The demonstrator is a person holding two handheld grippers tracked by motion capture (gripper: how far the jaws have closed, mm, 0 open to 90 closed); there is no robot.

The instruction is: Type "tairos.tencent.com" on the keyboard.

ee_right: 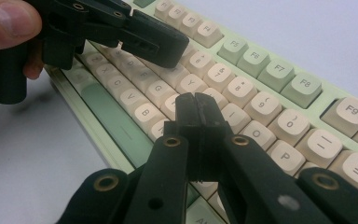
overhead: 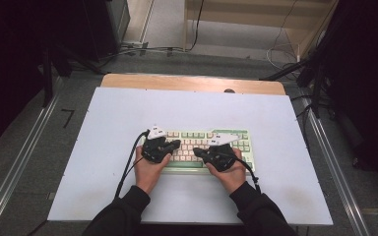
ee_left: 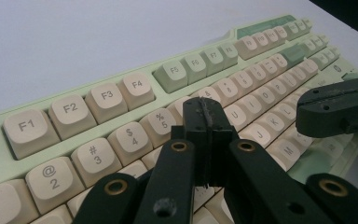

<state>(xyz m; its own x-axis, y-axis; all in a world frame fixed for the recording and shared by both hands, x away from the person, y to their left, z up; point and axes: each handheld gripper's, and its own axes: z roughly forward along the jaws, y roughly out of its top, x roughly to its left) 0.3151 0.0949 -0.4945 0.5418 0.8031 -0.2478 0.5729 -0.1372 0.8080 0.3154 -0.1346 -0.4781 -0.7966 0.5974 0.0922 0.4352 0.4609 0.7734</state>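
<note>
- Keyboard [overhead: 202, 147] with cream and pale green keys lies flat on the white surface [overhead: 103, 147], a little toward the near edge and slightly right of the middle, its long side parallel to that edge.
- Left hand-held gripper [overhead: 176, 144] is over the left half of the keyboard. Its jaws are clenched together with nothing between them, and in the left gripper view the closed tip [ee_left: 208, 116] stands above the number row, near the 5 key [ee_left: 161, 122].
- Right hand-held gripper [overhead: 197, 152] is over the right half of the keyboard, also clenched on nothing. In the right gripper view its closed tip [ee_right: 196, 112] is above the letter keys in the middle of the keyboard.
- The two tips point toward each other and are near, but apart.
- I cannot tell if either tip touches a key.
- Person's left hand [overhead: 150, 167] and right hand [overhead: 231, 172] hold the gripper bodies at the near side of the keyboard; black cables trail back over the surface toward the near edge.
</note>
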